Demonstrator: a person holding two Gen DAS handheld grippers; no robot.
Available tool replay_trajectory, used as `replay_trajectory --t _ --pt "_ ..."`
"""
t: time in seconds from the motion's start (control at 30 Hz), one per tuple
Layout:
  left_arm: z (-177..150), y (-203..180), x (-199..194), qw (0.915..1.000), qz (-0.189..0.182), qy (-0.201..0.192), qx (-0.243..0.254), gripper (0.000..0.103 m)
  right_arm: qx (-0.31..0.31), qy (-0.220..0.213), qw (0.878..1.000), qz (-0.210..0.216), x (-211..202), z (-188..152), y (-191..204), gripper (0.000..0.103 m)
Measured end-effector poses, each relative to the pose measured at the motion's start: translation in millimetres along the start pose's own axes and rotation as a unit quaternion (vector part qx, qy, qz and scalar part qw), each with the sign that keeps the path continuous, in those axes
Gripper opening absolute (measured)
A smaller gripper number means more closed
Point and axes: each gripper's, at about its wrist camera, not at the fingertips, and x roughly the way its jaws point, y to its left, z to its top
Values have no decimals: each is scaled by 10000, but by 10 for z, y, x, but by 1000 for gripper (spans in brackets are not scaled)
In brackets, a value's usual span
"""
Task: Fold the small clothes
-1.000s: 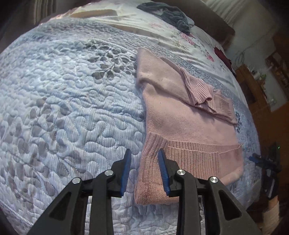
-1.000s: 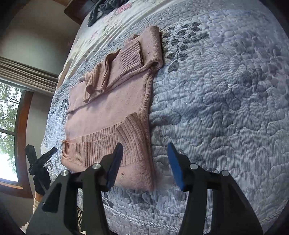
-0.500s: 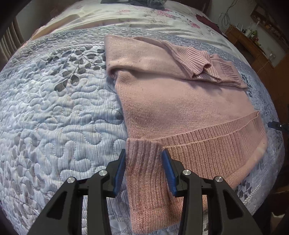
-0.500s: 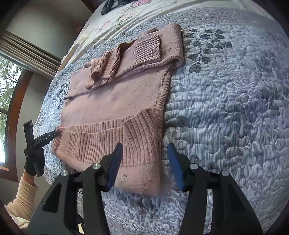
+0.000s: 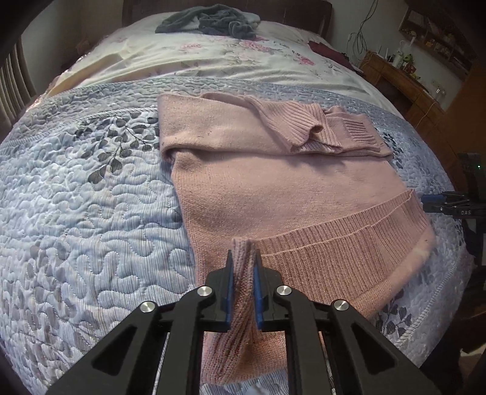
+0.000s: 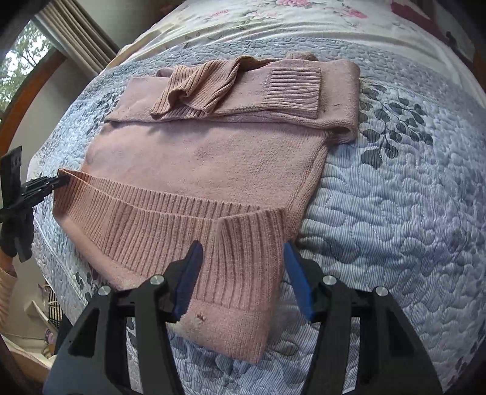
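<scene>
Garment: I saw a dusty-pink knitted sweater (image 5: 273, 194) lying flat on the blue-grey quilted bedspread with a leaf pattern (image 5: 91, 212), its sleeves folded across the chest and its ribbed hem toward me.

Sleeves: one ribbed cuff (image 6: 291, 91) lay flat on the folded upper part; the other sleeve (image 6: 194, 88) sat bunched beside it.

Left gripper: my black two-finger left gripper with blue pads (image 5: 242, 282) had its jaws drawn narrow and clamped on a pinched ridge of the ribbed hem corner (image 5: 241, 267), which stood up between the pads.

Right gripper: my right gripper (image 6: 243, 273) had its fingers spread wide, one on each side of the turned-up ribbed hem corner (image 6: 246, 252); I could not tell whether the pads touched the knit.

Cross views: in the right wrist view, the left gripper (image 6: 45, 185) showed at the far hem edge, touching the rib. In the left wrist view, the right gripper (image 5: 449, 203) showed just beside the opposite hem corner.

Person: a dark glove and a pale sleeve (image 6: 7, 285) were visible at the frame edge.

Background: a white floral sheet (image 5: 212, 60) covered the bed beyond the quilt, with a crumpled grey cloth (image 5: 209, 21) near the headboard, a wooden dresser (image 5: 404, 88) at one side, and a curtained window (image 6: 36, 51).
</scene>
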Motion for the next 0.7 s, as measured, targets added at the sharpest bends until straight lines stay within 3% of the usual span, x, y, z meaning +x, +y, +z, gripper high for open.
replay_trajectory --t 0.13,0.2,0.27,0.33,0.43,0.53,0.7 --pt "18 11 255 9995 79 293 -1 12 -39 140 9999 -77 164 78 -36 56" --pt "29 17 332 9994 96 344 -27 16 -90 195 9997 -130 234 91 -33 51" --pt "36 4 384 9991 181 389 5 20 -176 250 9992 -238 284 82 -18 40" --pt "35 -7 398 9989 248 405 18 19 -270 260 9990 -240 293 62 1 11" --pt "18 -27 321 9991 326 284 1 11 -273 106 9994 -190 197 26 20 9" --pt "-14 -33 122 9997 216 -10 -112 10 -374 -112 9990 -237 26 -43 76 9" --pt "4 -115 -334 9981 37 -606 -79 9 -107 -540 9983 186 -409 -110 70 8"
